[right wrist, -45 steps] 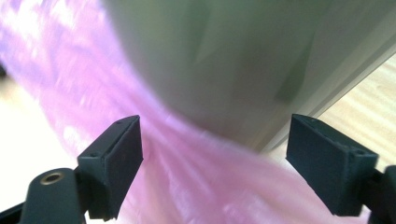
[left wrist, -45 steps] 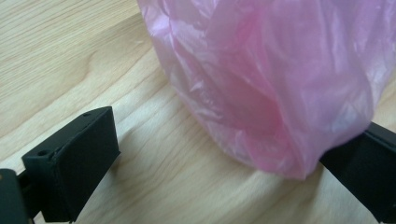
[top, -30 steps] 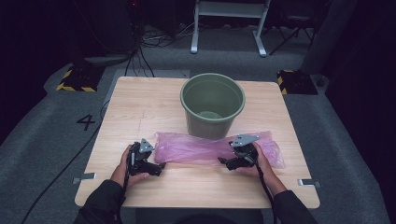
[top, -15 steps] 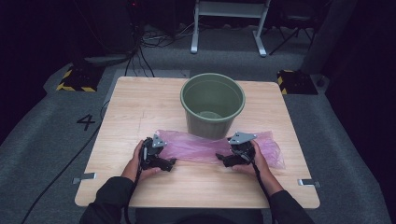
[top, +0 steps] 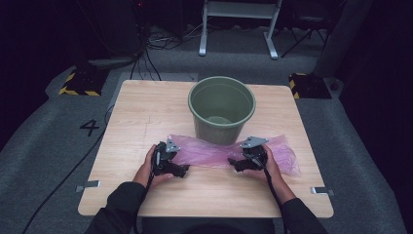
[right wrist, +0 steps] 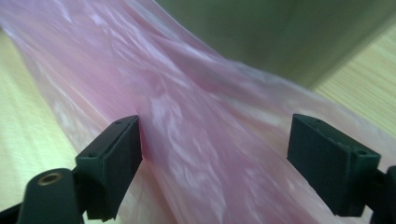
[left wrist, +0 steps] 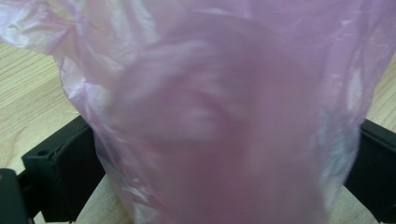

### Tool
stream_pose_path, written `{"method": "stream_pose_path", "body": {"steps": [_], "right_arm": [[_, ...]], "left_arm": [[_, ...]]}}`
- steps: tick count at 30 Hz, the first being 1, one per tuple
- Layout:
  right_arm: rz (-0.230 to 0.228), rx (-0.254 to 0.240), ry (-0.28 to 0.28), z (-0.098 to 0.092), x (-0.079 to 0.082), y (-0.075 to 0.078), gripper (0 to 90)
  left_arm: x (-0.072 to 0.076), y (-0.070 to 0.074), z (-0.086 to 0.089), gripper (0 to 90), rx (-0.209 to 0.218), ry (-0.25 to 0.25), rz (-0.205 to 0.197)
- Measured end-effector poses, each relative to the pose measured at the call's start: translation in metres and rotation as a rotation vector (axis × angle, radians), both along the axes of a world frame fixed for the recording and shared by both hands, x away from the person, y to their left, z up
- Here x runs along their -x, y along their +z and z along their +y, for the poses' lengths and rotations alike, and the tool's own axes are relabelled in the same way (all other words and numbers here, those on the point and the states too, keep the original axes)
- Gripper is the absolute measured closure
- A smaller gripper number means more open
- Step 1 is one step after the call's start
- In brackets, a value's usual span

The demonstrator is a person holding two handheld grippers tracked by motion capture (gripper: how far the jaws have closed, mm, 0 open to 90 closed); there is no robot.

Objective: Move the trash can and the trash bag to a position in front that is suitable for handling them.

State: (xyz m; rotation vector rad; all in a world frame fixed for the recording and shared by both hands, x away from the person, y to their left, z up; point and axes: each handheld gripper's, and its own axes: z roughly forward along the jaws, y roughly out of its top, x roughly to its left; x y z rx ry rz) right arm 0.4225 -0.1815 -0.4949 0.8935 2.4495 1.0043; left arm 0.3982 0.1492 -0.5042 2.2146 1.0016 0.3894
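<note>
Pink plastic bag (top: 229,153) lies flat just in front of the green bucket (top: 221,109). Left gripper (top: 171,158) sits at the bag's left end, right gripper (top: 243,158) further along it; both have jaws spread with plastic between them, neither pinching.
</note>
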Motion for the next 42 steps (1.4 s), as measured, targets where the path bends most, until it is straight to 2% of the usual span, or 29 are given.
{"method": "stream_pose_path", "body": {"steps": [2, 4, 6, 7, 10, 11, 12, 13, 16, 18, 19, 22, 28, 29, 33, 36, 42], "right_arm": [[0.011, 0.003, -0.009, -0.002, -0.002, -0.003, 17.6], [0.029, -0.017, -0.014, -0.005, -0.005, -0.005, 17.6], [0.047, -0.033, -0.010, -0.008, -0.006, -0.005, 22.1], [0.047, -0.033, -0.010, -0.008, -0.006, -0.005, 22.1], [0.054, -0.039, -0.002, -0.010, -0.007, -0.005, 24.2], [0.055, -0.040, 0.000, -0.011, -0.008, -0.005, 26.8], [0.052, -0.046, -0.002, -0.013, -0.008, -0.004, 33.8], [0.052, -0.046, -0.002, -0.013, -0.008, -0.004, 33.8], [0.039, -0.069, -0.008, -0.019, -0.009, -0.005, 42.4], [0.031, -0.078, -0.027, -0.019, -0.008, -0.006, 45.4], [0.031, -0.078, -0.027, -0.019, -0.008, -0.006, 45.4], [0.020, -0.084, -0.025, -0.020, -0.008, -0.006, 49.2], [0.036, -0.071, -0.023, -0.023, -0.006, -0.004, 59.1], [0.037, -0.072, -0.025, -0.024, -0.006, -0.003, 63.9], [0.037, -0.073, -0.030, -0.026, -0.006, -0.003, 69.2], [0.028, -0.072, -0.035, -0.028, -0.005, -0.003, 77.0], [-0.002, -0.058, -0.033, -0.032, 0.002, -0.001, 83.6]], "left_arm": [[0.001, 0.000, 0.002, 0.3, -0.002, 0.003, 0.003], [0.002, 0.001, 0.007, 0.3, -0.005, 0.007, 0.006], [0.005, 0.001, 0.020, 0.3, -0.012, 0.012, 0.015], [0.005, 0.001, 0.020, 0.3, -0.012, 0.012, 0.015], [0.007, 0.003, 0.034, 0.3, -0.025, 0.034, 0.025], [0.008, 0.003, 0.039, 0.4, -0.029, 0.036, 0.028], [0.010, 0.003, 0.042, 0.5, -0.025, 0.043, 0.034], [0.011, 0.003, 0.045, 0.5, -0.026, 0.046, 0.029], [0.016, 0.002, 0.052, 0.5, -0.015, 0.053, 0.019], [0.019, 0.001, 0.053, 0.5, -0.007, 0.063, 0.016], [0.021, 0.001, 0.054, 0.5, -0.008, 0.063, 0.004], [0.026, 0.000, 0.054, 0.5, 0.002, 0.069, 0.007], [0.033, -0.001, 0.058, 0.5, 0.001, 0.067, -0.004], [0.034, -0.001, 0.058, 0.5, 0.001, 0.069, -0.006], [0.035, -0.001, 0.058, 0.5, 0.007, 0.074, -0.005], [0.035, -0.001, 0.058, 0.4, 0.006, 0.071, -0.005], [0.032, -0.001, 0.056, 0.3, 0.004, 0.061, -0.005]]}}
